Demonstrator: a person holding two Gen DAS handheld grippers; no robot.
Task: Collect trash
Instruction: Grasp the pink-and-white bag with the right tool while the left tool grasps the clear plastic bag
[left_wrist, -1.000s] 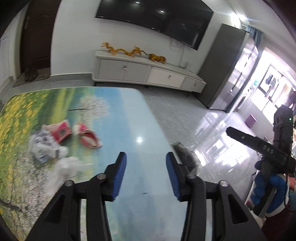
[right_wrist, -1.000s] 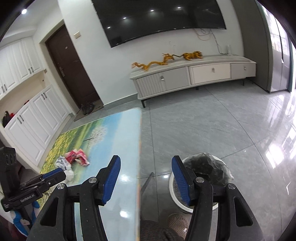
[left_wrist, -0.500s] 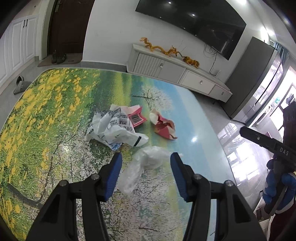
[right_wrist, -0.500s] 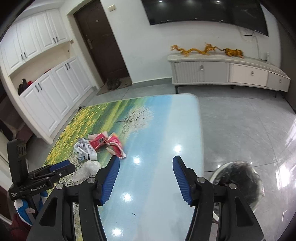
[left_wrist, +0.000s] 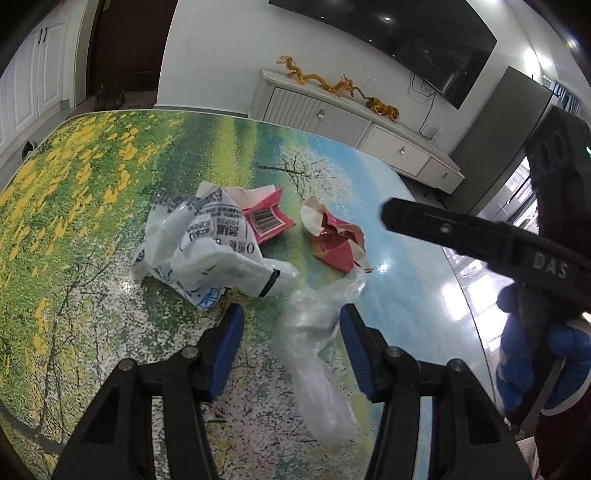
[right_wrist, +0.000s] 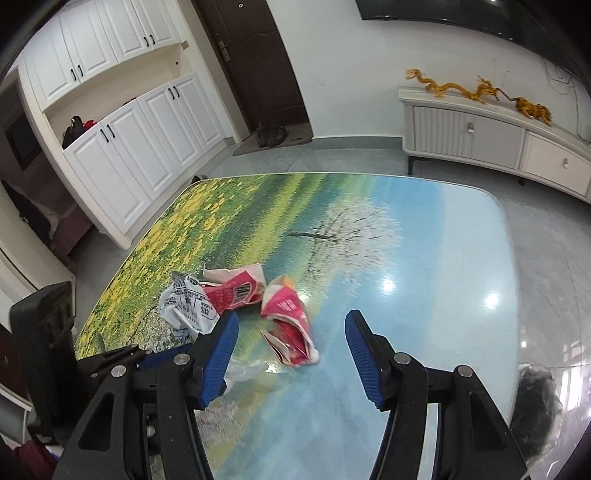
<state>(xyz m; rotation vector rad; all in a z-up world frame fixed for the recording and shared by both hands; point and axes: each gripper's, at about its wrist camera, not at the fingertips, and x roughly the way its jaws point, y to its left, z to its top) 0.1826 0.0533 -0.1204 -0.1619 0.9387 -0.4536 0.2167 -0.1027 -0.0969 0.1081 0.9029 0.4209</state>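
Lying on the table (left_wrist: 92, 192), whose top bears a printed landscape of yellow flowers and a white tree, four pieces of trash sit close together. Farthest left in the left wrist view is a crumpled white plastic bag (left_wrist: 207, 247) with black print. Just to its right, and partly under its upper edge, lies a torn red wrapper with a barcode (left_wrist: 267, 218). Further right, apart from that one, is a second red crumpled wrapper (left_wrist: 334, 243). Below it a clear plastic bag (left_wrist: 317, 343) stretches toward the camera, and the left gripper (left_wrist: 291, 349) has its blue fingers spread wide on either side of this bag, not closed on it. At the right of that view the right gripper's black arm reaches over the table edge. In the right wrist view the right gripper (right_wrist: 291, 354) also stands wide apart, holding nothing, with the second red wrapper on the table between its fingers. A black-lined bin (right_wrist: 535, 402) stands on the floor at the table's right edge.
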